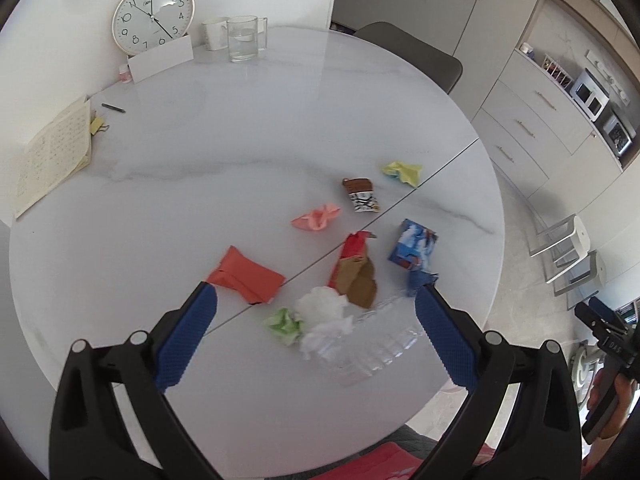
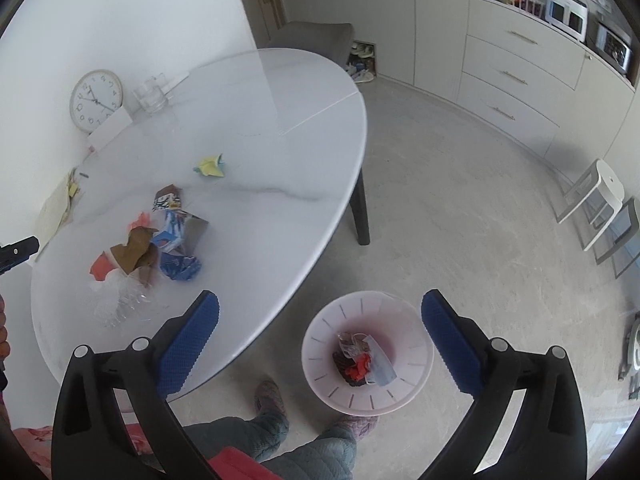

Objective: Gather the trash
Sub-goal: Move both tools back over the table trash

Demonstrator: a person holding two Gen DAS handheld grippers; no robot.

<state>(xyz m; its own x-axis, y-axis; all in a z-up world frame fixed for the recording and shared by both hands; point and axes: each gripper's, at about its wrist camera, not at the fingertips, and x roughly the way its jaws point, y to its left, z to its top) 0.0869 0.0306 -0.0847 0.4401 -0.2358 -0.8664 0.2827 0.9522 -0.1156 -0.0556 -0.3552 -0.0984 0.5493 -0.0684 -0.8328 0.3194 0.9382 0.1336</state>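
Trash lies on the round white table (image 1: 240,152): a white tissue wad (image 1: 326,308), a green paper ball (image 1: 285,325), a crushed clear plastic bottle (image 1: 372,344), a red pouch (image 1: 246,274), a brown and red wrapper (image 1: 356,276), a blue wrapper (image 1: 414,250), pink paper (image 1: 316,218), a snack packet (image 1: 361,195) and yellow paper (image 1: 402,171). My left gripper (image 1: 316,296) is open above the tissue and bottle. My right gripper (image 2: 320,304) is open and empty over a pink bin (image 2: 367,354) on the floor, which holds several trash pieces (image 2: 362,360).
A clock (image 1: 153,14), a glass jug (image 1: 243,38), a mug (image 1: 214,34), a notebook (image 1: 54,156) and a pen (image 1: 113,108) sit at the table's far side. A grey chair (image 1: 412,54) stands behind it. The person's slippered feet (image 2: 269,398) are next to the bin. Cabinets (image 2: 516,68) line the right wall.
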